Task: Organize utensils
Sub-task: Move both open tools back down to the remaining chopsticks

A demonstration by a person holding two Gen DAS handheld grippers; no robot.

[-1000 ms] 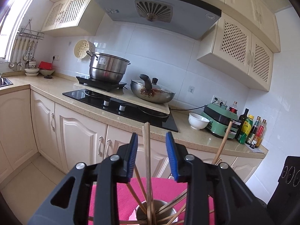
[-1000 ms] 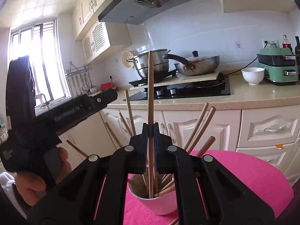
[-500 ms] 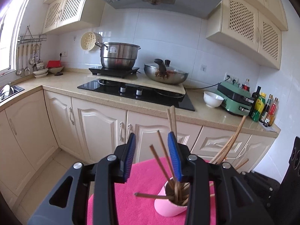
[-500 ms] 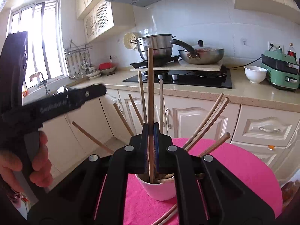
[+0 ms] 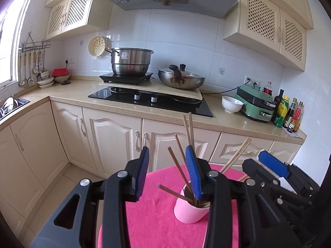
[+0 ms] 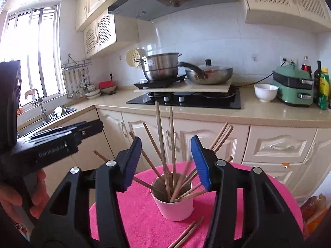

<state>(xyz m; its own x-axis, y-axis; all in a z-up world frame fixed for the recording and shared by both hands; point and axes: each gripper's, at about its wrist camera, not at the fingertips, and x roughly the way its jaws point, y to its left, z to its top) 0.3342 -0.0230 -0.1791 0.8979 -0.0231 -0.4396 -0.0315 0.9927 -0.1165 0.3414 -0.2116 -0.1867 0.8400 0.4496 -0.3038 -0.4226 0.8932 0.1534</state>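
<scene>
Behind left claw (image 5: 167, 172), cup (image 5: 190, 210) half hidden; both claws wide, right claw (image 6: 168, 162) empty.

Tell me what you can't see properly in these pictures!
- Left wrist view: the far side of the pink cup hides behind the left gripper finger.
- Right wrist view: one chopstick dropping into the cup is blurred.
- Right wrist view: the loose chopsticks on the pink cloth run off the bottom edge.

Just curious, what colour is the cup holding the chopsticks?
Pink cup, clearest in the left wrist view.
</scene>
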